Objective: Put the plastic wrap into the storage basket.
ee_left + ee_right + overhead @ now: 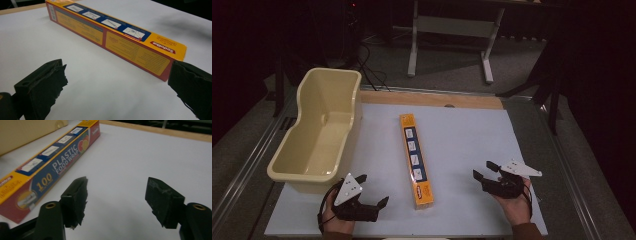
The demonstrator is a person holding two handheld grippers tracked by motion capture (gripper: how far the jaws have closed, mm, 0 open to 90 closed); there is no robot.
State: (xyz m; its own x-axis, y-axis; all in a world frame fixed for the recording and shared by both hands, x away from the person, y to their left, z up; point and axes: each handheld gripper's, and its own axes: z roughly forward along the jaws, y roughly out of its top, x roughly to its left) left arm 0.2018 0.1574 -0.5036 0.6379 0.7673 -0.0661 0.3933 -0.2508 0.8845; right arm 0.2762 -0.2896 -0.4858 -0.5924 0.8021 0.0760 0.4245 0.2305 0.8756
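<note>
High view: long orange-blue plastic wrap box (416, 160) flat.

Light: dim room, my white counter (462, 135) lit from above.
Shadows: soft, faint.
Focus: my gripper views blur close up; high view grainy.

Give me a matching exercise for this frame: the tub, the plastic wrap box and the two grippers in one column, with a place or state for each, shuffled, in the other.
Things:
1. cream tub
2. plastic wrap box
3. left gripper
4. right gripper

Places or states:
A. lying flat in the middle of the white board, lengthwise away from the person
B. held near the board's front right, jaws open on nothing
C. standing empty at the board's left edge
D. held near the board's front left, jaws open, just left of the box's near end

Pairs: 1-C, 2-A, 3-D, 4-B
</note>
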